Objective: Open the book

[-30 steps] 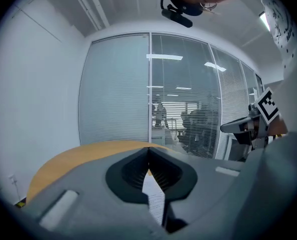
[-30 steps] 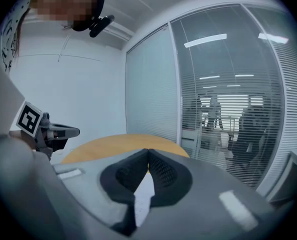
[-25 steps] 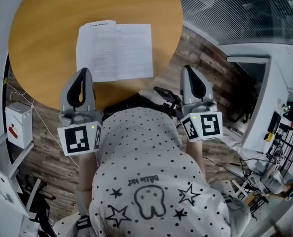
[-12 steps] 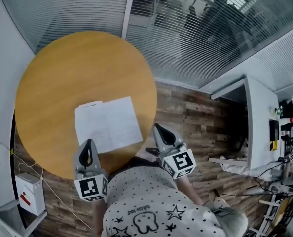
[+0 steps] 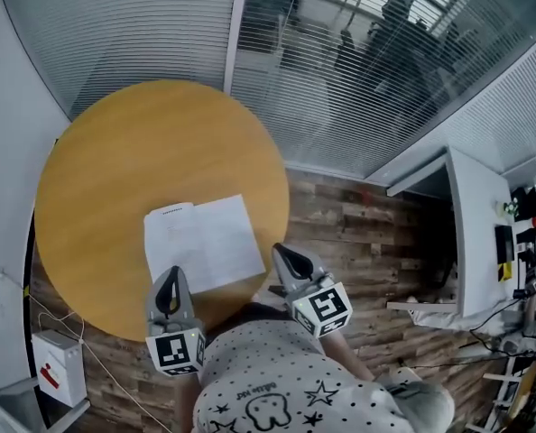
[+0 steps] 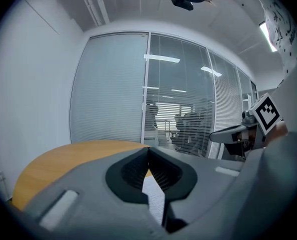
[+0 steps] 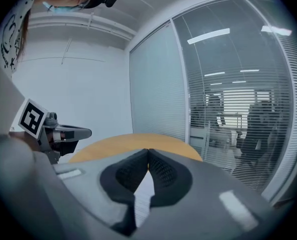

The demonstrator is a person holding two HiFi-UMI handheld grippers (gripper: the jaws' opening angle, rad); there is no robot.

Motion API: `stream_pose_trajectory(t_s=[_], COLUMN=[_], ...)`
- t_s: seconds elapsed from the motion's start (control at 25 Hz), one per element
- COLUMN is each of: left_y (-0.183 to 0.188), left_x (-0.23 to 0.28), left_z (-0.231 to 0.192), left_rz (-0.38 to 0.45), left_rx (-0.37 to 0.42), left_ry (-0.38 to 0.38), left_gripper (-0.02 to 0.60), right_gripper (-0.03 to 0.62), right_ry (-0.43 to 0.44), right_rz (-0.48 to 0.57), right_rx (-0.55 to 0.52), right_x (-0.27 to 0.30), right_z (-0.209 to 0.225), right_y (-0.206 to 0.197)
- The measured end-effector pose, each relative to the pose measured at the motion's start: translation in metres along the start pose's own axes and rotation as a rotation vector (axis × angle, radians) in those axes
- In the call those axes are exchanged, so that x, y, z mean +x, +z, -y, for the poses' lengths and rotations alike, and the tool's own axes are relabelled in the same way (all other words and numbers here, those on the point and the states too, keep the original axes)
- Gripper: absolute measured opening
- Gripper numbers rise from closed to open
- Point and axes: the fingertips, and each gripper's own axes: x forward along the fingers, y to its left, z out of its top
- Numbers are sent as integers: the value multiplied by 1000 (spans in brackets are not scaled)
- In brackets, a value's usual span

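Observation:
The book (image 5: 202, 244) lies flat on the near part of the round wooden table (image 5: 133, 152), with white printed pages facing up. My left gripper (image 5: 170, 272) hovers just short of the book's near left corner, its jaws shut and empty (image 6: 148, 149). Just off the book's near right corner, over the table's edge, my right gripper (image 5: 278, 250) is also shut with nothing in it (image 7: 148, 151). A strip of the white page (image 6: 155, 196) shows under the left jaws. Each gripper view shows the other gripper: the right gripper (image 6: 238, 134) and the left gripper (image 7: 63, 133).
A glass wall with blinds (image 5: 340, 61) curves behind the table. A white wall stands to the left. A white box (image 5: 59, 368) with cables sits on the plank floor at the lower left. A white counter (image 5: 471, 233) stands at the right.
The head view has pulled back and lifted, so the whole table and the glass wall now show. Both grippers stay shut at the table's near edge; the book has not moved.

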Motion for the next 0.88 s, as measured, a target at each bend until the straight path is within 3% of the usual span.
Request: stream_pose_trajectory(t_s=[0.56, 0.72, 0.88], left_y=[-28, -44, -33], left_x=[-37, -64, -77], left_z=[-21, -58, -127], left_rz=[-45, -54, 5], left_rx=[-32, -60, -14], left_ry=[52, 45, 23], left_gripper=[11, 11, 11], right_gripper=[3, 3, 3], right_ry=[5, -45, -128], right_rz=[-34, -67, -28], right_rx=[16, -4, -39], right_x=[-26, -19, 9], right_z=[-20, -42, -75], right_y=[-20, -28, -16])
